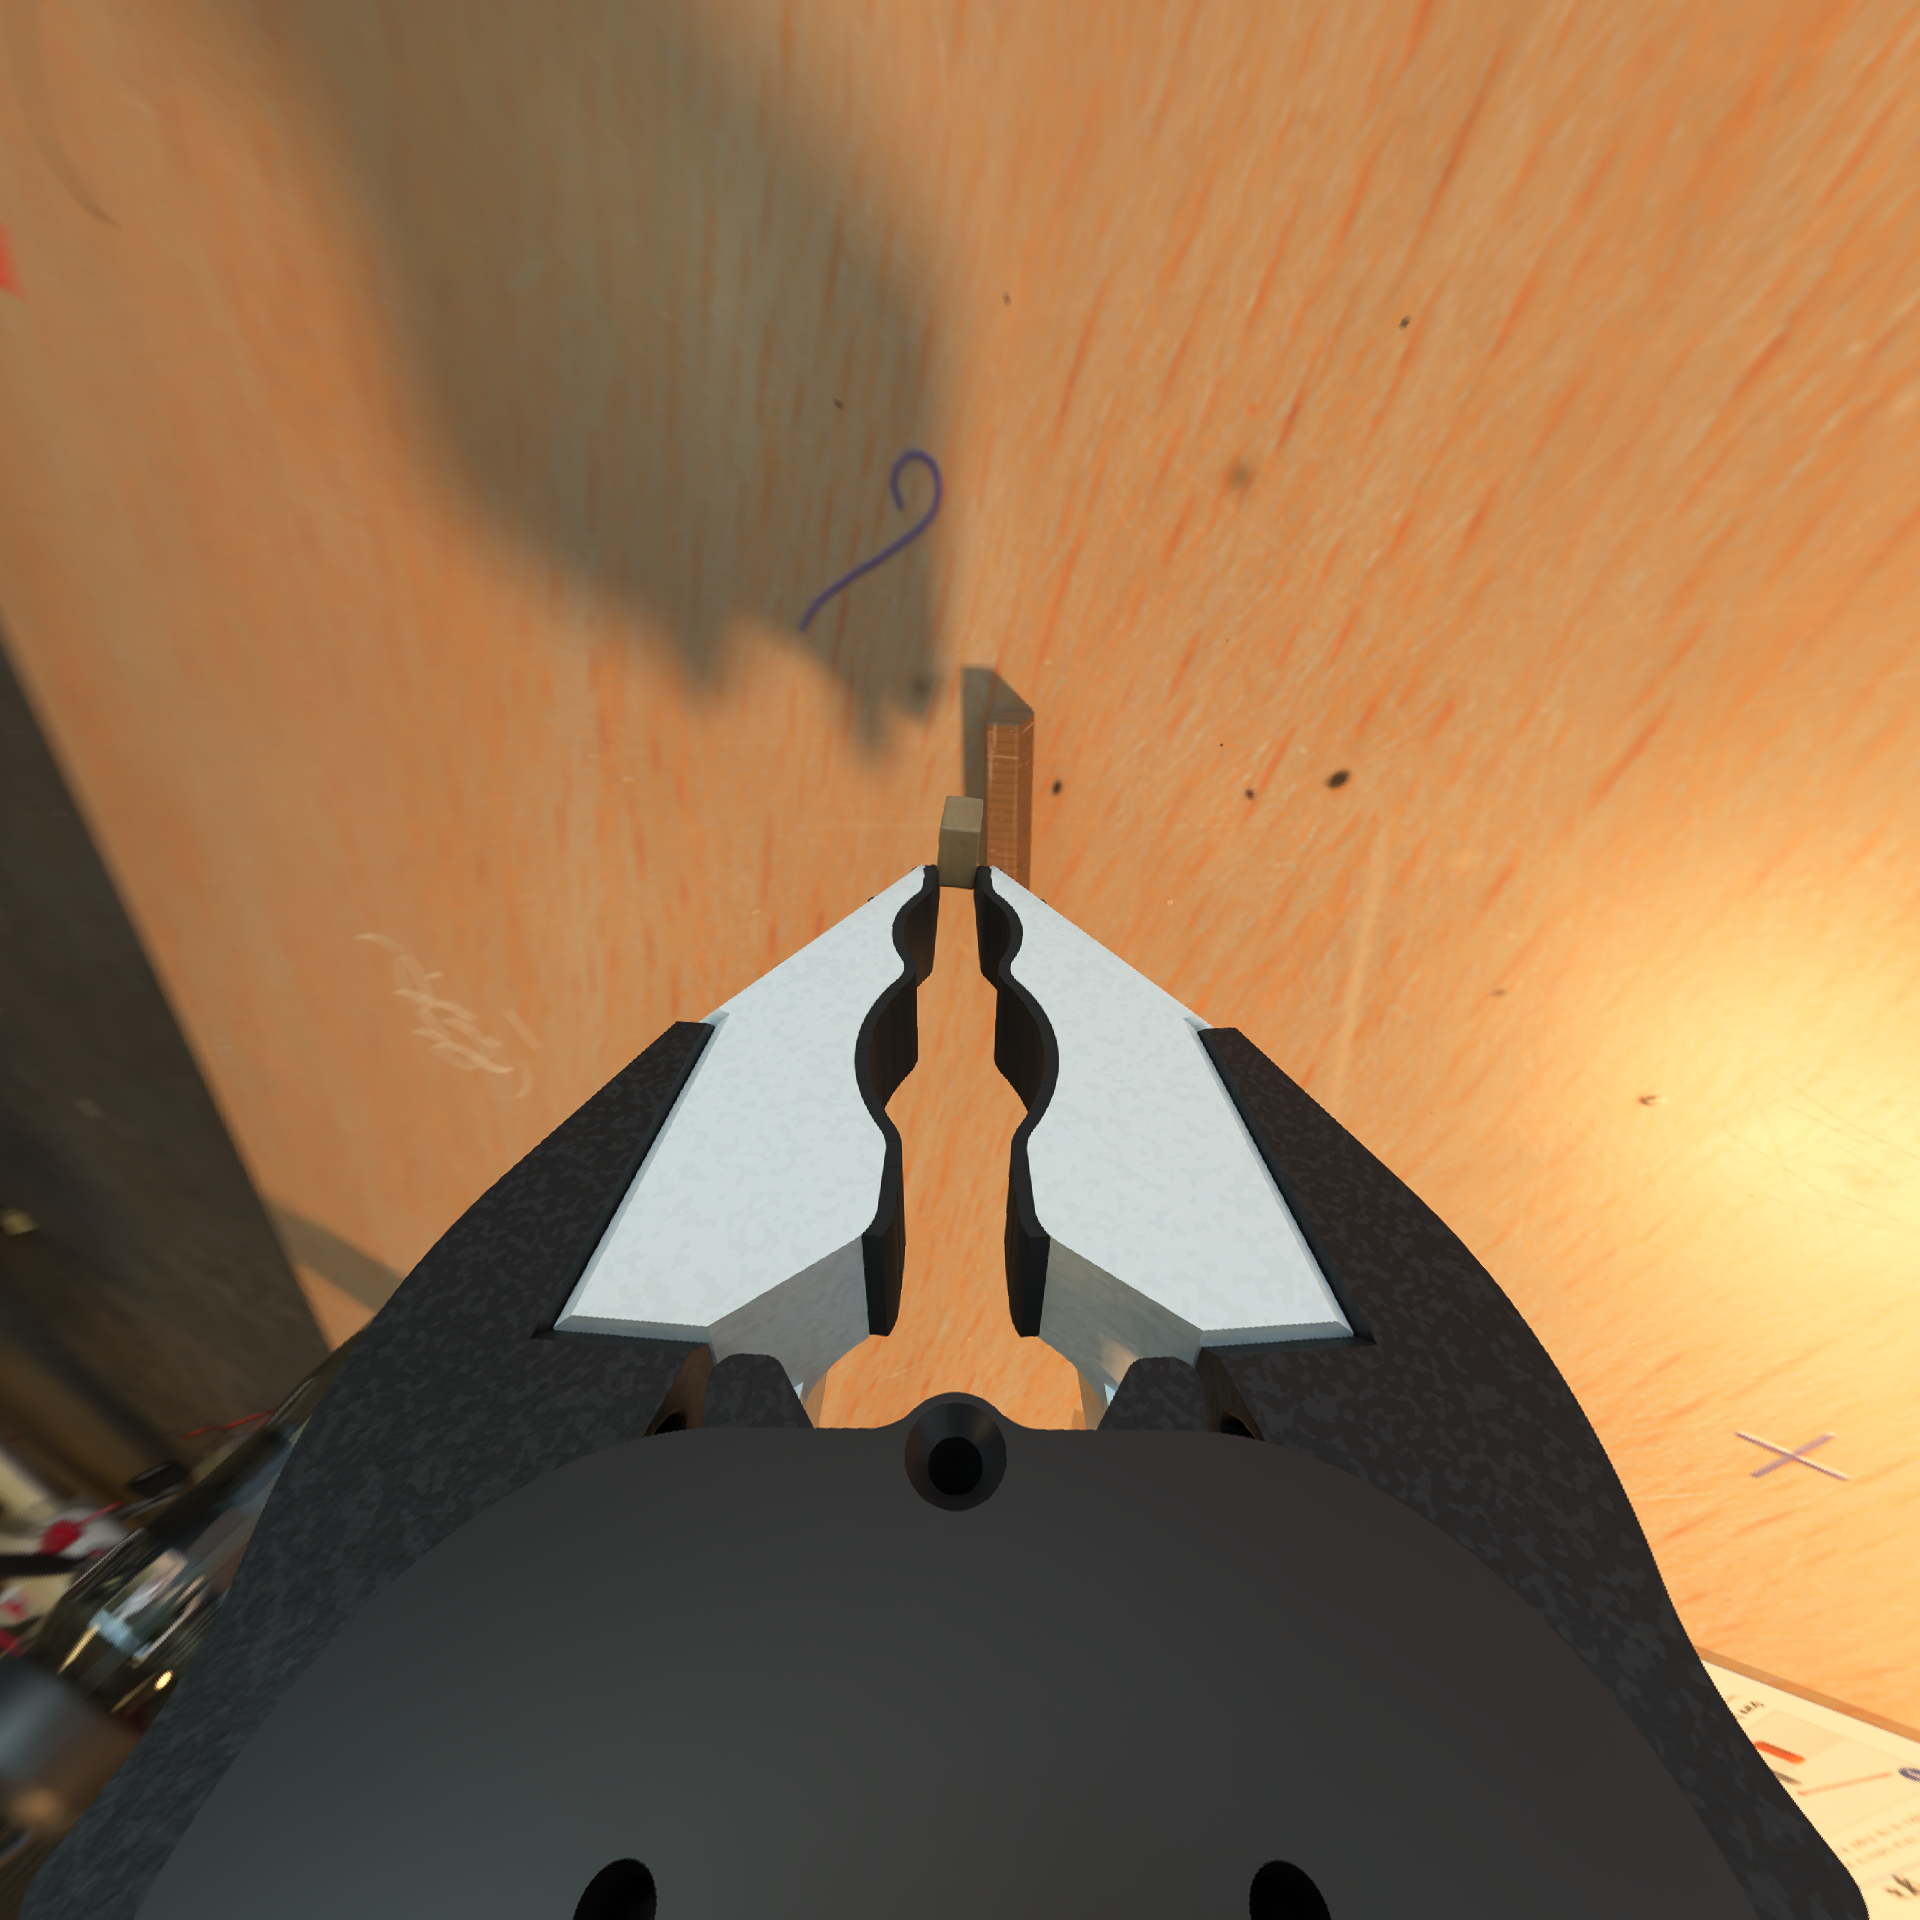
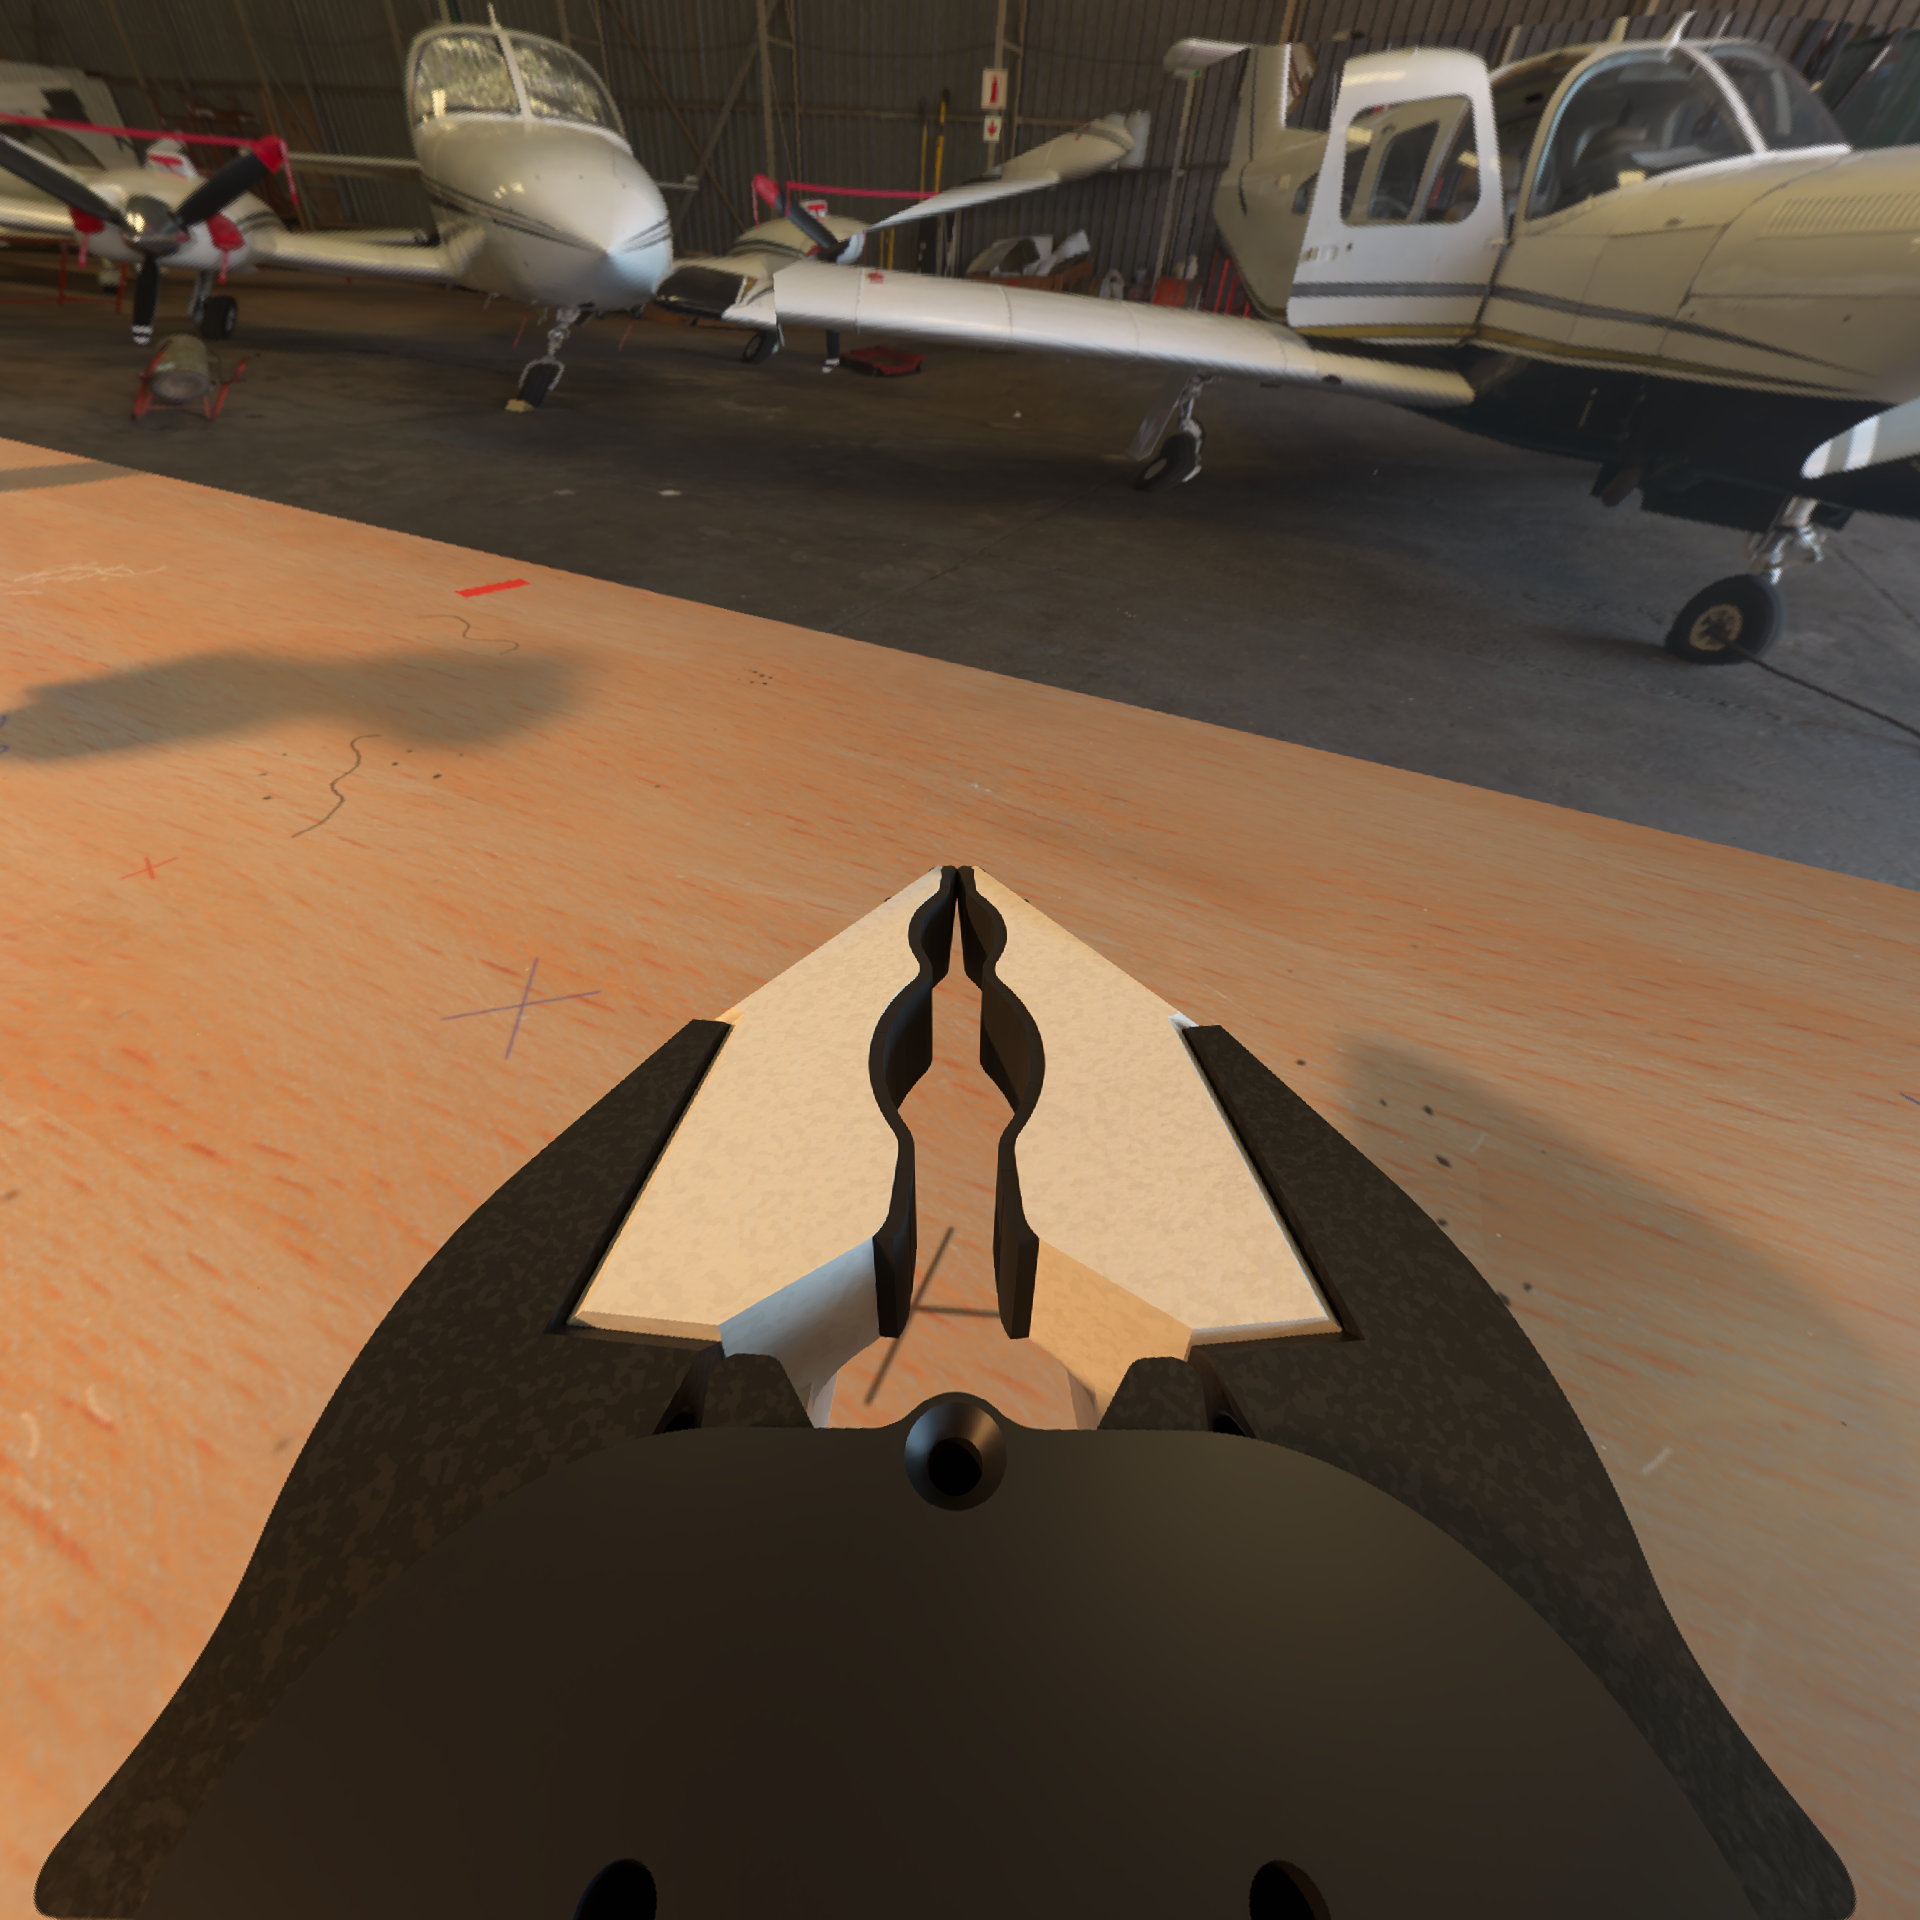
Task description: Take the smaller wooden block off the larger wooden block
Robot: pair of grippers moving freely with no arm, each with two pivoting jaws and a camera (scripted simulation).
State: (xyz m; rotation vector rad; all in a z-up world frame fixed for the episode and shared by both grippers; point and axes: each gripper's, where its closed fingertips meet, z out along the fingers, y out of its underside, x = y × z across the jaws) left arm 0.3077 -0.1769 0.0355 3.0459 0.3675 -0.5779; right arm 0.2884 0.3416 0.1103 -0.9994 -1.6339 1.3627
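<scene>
Small block (image 1: 958,844) pinched between left gripper (image 1: 956,879) tips, beside large block (image 1: 1006,795) | right gripper (image 2: 956,875) clenched, holding nothing, above table (image 2: 312,1039)

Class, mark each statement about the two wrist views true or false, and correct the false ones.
1. The left hand-held gripper pinches the small pale wooden cube. True.
2. The right hand-held gripper holds a block. False: it is shut on nothing.
3. The tall reddish-brown wooden block appears just right of the cube. True.
4. Both blocks show in the right wrist view. False: neither does.
5. The orange wooden tabletop is unmarked. False: pen marks show.
</scene>
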